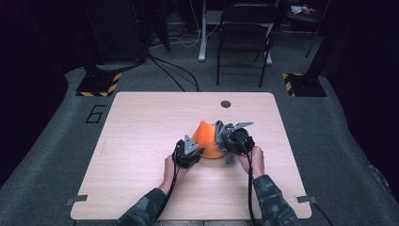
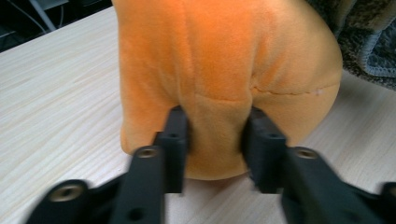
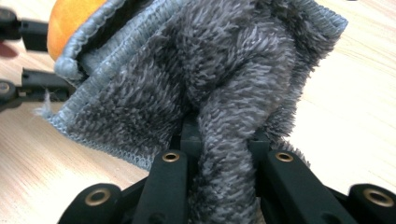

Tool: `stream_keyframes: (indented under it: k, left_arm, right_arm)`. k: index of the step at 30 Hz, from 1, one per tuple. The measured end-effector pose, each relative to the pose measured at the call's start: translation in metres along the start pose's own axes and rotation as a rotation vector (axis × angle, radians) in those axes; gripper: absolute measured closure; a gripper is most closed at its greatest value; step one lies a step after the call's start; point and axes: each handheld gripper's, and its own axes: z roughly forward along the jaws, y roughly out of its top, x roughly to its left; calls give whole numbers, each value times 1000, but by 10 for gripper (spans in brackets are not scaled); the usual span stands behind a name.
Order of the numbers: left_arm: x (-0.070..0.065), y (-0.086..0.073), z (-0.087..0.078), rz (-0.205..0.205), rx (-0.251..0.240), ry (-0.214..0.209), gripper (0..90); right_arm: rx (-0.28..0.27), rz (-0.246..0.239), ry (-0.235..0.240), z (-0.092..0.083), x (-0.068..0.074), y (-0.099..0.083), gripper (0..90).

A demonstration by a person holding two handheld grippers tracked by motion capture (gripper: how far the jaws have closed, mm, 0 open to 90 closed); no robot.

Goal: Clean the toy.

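Observation:
An orange plush thing (image 1: 207, 139) sits at the middle of the wooden table (image 1: 141, 136). In the left gripper view the orange plush (image 2: 224, 56) bulges between my jaws. My left gripper (image 2: 217, 140) is shut on a fold at its lower edge, and it meets the plush from the near left (image 1: 196, 153). A grey fuzzy cloth (image 1: 221, 132) lies against the plush's right side. My right gripper (image 1: 227, 143) is shut on a bunched fold of that cloth (image 3: 224, 70), jaws (image 3: 224, 140) pressed into the pile. The orange plush (image 3: 74, 14) peeks out above the cloth's hem.
A dark round hole (image 1: 225, 104) sits near the table's far edge. Beyond the table stand a black folding chair (image 1: 244, 28) and two yellow-and-black striped bases (image 1: 99, 84). Cables run across the grey floor. The left half of the tabletop is bare wood.

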Motion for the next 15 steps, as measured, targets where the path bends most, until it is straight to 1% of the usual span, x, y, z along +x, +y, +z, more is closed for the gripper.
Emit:
stream_keyframes:
  k: [1,2,3,4,5,6,7,8,9,10,11,12,13,14,15]
  left_arm:
    - [1,0,-1,-9,-2,-2,730]
    - [1,1,-1,-17,-3,-3,740]
    - [2,1,-2,-25,-4,-4,743]
    - [3,2,-3,-47,-11,-8,749]
    - [4,3,-4,-54,-13,-9,754]
    - [4,3,-5,-70,-18,-11,756]
    - [4,4,-5,-85,-17,-22,758]
    - [3,5,-6,-91,-18,-20,759]
    - [2,6,-6,-104,-19,-22,760]
    - [1,7,-7,-107,-16,-26,760]
    - [1,7,-7,-107,-18,-25,760]
    - [0,7,-7,-115,-15,-28,760]
    - [0,7,-7,-115,-14,-33,759]
    - [1,6,-6,-115,-8,-27,758]
    - [2,4,-5,-121,-2,-32,758]
  right_arm:
    - [-2,-5,2,-1,-1,0,761]
    - [-4,6,-3,-4,-1,2,761]
    - [-16,-1,-5,-7,-1,3,761]
    - [-22,-3,-13,-11,-1,5,761]
    - [-37,-6,-12,-17,0,9,761]
    - [-58,-8,-8,-23,2,13,761]
    - [-81,-15,-2,-29,6,18,761]
    - [-100,-32,-1,-35,12,23,761]
    - [-109,-42,0,-40,21,29,761]
    - [-120,-53,11,-43,29,34,761]
    - [-125,-85,15,-42,36,39,761]
    - [-114,-117,1,-37,44,42,761]
    - [-84,-136,-11,-29,50,44,760]
    - [-54,-157,-16,-20,53,44,760]
    - [-40,-160,-31,-13,54,42,761]
